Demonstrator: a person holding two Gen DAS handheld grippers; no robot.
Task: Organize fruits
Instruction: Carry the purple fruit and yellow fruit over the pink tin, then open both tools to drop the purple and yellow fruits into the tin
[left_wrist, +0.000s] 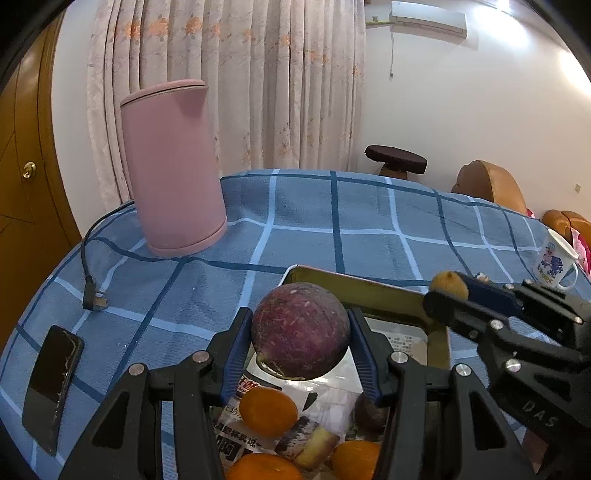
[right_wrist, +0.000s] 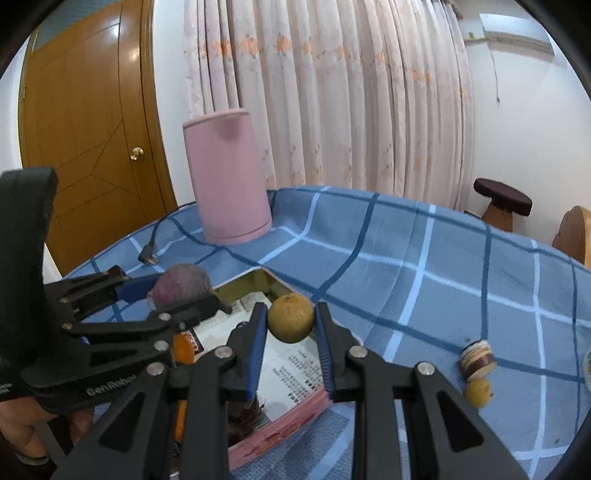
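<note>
Blue plaid worktop (left_wrist: 369, 221), pink kettle (left_wrist: 173, 170) at 10 o'clock, curtain (left_wrist: 240, 74) behind. Left claw (left_wrist: 301, 332) clamps purple fruit (left_wrist: 300, 330) over box (left_wrist: 354, 286); right claw (right_wrist: 291, 323) clamps small brown fruit (right_wrist: 291, 323) above box's far corner.

Two wrist fisheyes, close above the tin box (left_wrist: 369, 286)
Both face the curtain (left_wrist: 236, 85), sharing the pink kettle (right_wrist: 229, 177) and checked tablecloth (right_wrist: 406, 251).

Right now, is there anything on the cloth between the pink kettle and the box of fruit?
Nothing: in both wrist views, only bare blue checked tablecloth lies between the pink kettle and the box.
</note>
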